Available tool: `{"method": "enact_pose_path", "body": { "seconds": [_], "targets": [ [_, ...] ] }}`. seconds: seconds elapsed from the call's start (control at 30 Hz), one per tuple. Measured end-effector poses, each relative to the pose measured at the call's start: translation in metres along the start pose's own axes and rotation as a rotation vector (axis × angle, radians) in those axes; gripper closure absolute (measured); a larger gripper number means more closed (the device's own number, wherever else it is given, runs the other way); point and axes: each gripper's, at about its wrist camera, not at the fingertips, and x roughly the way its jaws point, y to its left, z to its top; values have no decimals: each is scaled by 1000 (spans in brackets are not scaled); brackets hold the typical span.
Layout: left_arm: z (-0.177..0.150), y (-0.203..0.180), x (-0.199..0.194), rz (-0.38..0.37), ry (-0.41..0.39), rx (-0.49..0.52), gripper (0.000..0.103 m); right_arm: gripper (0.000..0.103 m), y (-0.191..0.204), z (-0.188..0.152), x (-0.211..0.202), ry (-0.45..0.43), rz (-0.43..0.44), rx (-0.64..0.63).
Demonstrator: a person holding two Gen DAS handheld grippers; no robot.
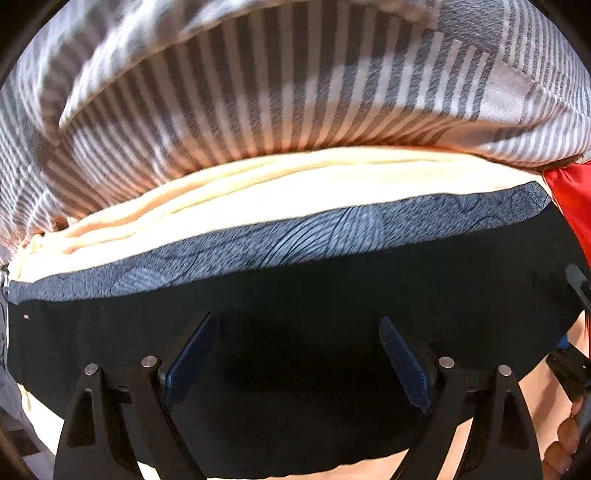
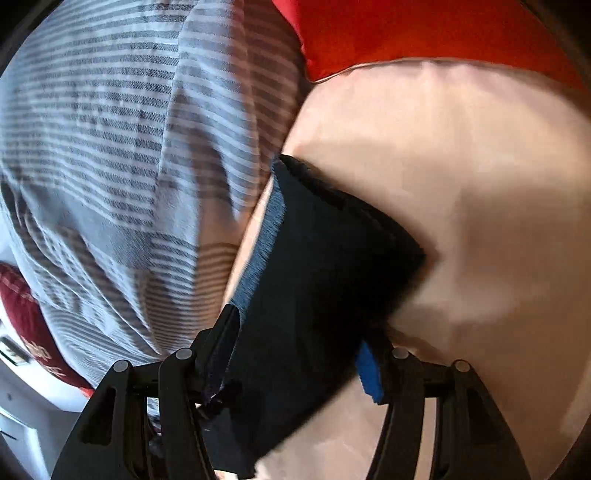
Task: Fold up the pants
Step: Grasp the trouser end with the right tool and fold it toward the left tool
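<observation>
The black pants (image 1: 295,295) lie folded on a cream sheet (image 1: 258,192), with a blue patterned band (image 1: 332,229) along their far edge. My left gripper (image 1: 299,354) is open, its blue-padded fingers spread wide over the black cloth. In the right wrist view the pants (image 2: 325,266) run up from the bottom centre with the blue band (image 2: 262,251) on their left side. My right gripper (image 2: 299,350) is open, one finger on each side of the folded pants. The right gripper also shows in the left wrist view (image 1: 576,354) at the right edge.
A grey and white striped duvet (image 1: 258,81) is heaped behind the pants; it also shows in the right wrist view (image 2: 118,166). A red pillow (image 2: 424,29) lies at the head, seen too in the left wrist view (image 1: 569,199). A dark red cushion (image 2: 26,325) sits at the far left.
</observation>
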Motion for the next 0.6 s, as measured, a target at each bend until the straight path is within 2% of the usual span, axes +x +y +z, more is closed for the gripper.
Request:
{"method": "enact_pose_path", "body": {
  "seconds": [0.07,0.13,0.2,0.23,0.33,0.43,0.47,0.6],
  "targets": [
    [7,-8,-3,8,-25,-6,13,41,2,4,10,19,6,3],
    [8,-13,-12,0,-45,-24,13,51,5,6,17,43,7,5],
    [17,-16,-12,7,-63,-34,13,84,3,7,19,77,14,34],
    [22,-17,-11,26,-70,-40,13,87,2,8,18,88,19,46],
    [35,-18,1,48,-75,-88,13,88,5,7,14,108,27,24],
    [38,-25,27,66,-41,-60,9,88,12,7,15,113,40,11],
    [38,-26,25,70,-83,-63,9,88,13,7,16,114,43,9],
    [37,-26,8,48,-72,-37,9,88,23,5,15,116,45,-12]
  ]
}}
